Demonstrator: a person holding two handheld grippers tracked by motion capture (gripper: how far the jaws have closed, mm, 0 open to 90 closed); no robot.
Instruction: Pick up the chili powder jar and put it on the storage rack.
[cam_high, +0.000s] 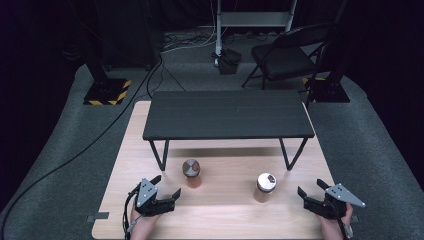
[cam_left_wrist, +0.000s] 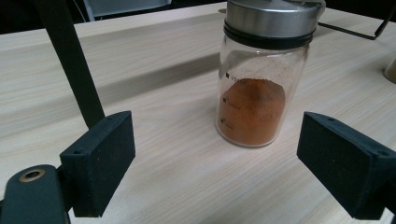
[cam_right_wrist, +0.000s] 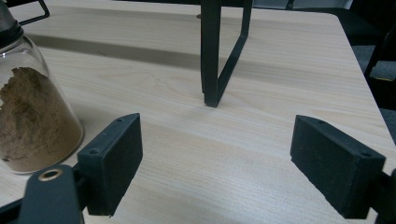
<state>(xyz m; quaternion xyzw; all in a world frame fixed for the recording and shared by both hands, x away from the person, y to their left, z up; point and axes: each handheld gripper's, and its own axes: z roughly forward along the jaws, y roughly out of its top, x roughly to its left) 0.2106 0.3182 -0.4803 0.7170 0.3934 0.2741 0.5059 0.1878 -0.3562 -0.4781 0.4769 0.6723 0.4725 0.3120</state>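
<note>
A person sits at a pale wooden table (cam_high: 125, 165) with a gripper in each hand; a low black shelf (cam_high: 227, 114) stands across its far half. Two spice jars stand upright just in front of the shelf. The left gripper (cam_high: 167, 186) has its jaws spread wide and empty, aimed at the red jar (cam_high: 191, 173), which stands close ahead of its tips and a little right of their centre line, not yet between them. Likely risk: pushing forward off-centre, so the right jaw strikes the glass and tips or slides the tall, narrow jar toward the shelf leg (cam_left_wrist: 72, 60). The right gripper (cam_high: 311, 189) also rests with jaws apart, holding nothing, with the tan jar (cam_high: 264, 187) near its left jaw, toward the red jar.
</note>
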